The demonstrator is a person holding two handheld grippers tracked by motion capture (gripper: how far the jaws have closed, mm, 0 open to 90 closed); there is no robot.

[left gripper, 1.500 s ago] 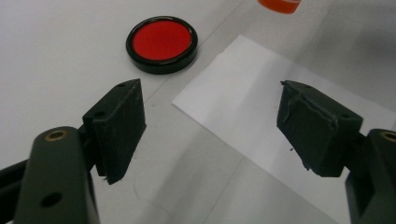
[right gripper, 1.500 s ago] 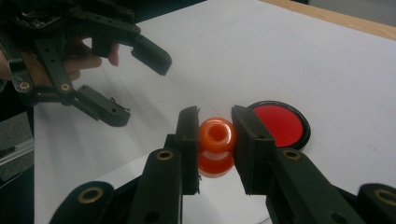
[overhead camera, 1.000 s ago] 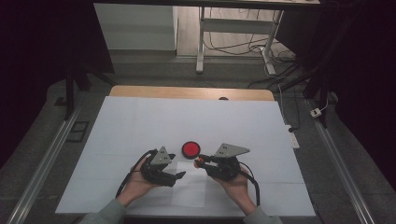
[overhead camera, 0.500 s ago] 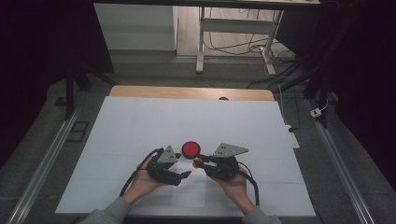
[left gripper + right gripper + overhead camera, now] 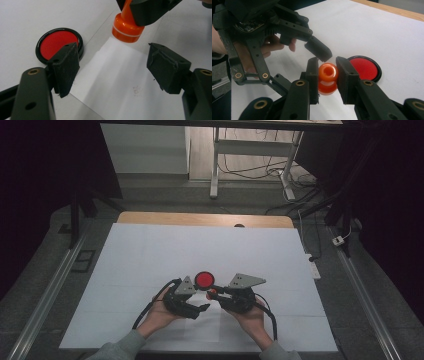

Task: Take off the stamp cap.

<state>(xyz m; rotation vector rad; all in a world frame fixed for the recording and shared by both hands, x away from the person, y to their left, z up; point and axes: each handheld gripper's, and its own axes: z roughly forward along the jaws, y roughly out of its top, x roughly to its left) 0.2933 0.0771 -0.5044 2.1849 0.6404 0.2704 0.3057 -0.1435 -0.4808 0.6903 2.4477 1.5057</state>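
**High view: stamp poised at the paper's edge, smudge risk**

White table cover (image 5: 150, 255) spreads wide; a loose paper sheet (image 5: 120, 75) lies near the red ink pad (image 5: 204, 280). Right gripper (image 5: 327, 75) clamps the orange stamp (image 5: 328, 72) over the sheet's corner. Left gripper (image 5: 112, 65) gapes, pinning nothing: I reckon the sheet could slide and smear.

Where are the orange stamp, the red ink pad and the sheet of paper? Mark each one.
orange stamp (image 5: 127, 28), left gripper view, on its round base.
red ink pad (image 5: 58, 44), left gripper view, on the red inked face.
sheet of paper (image 5: 117, 72), left gripper view, on its bare middle between the open jaws.
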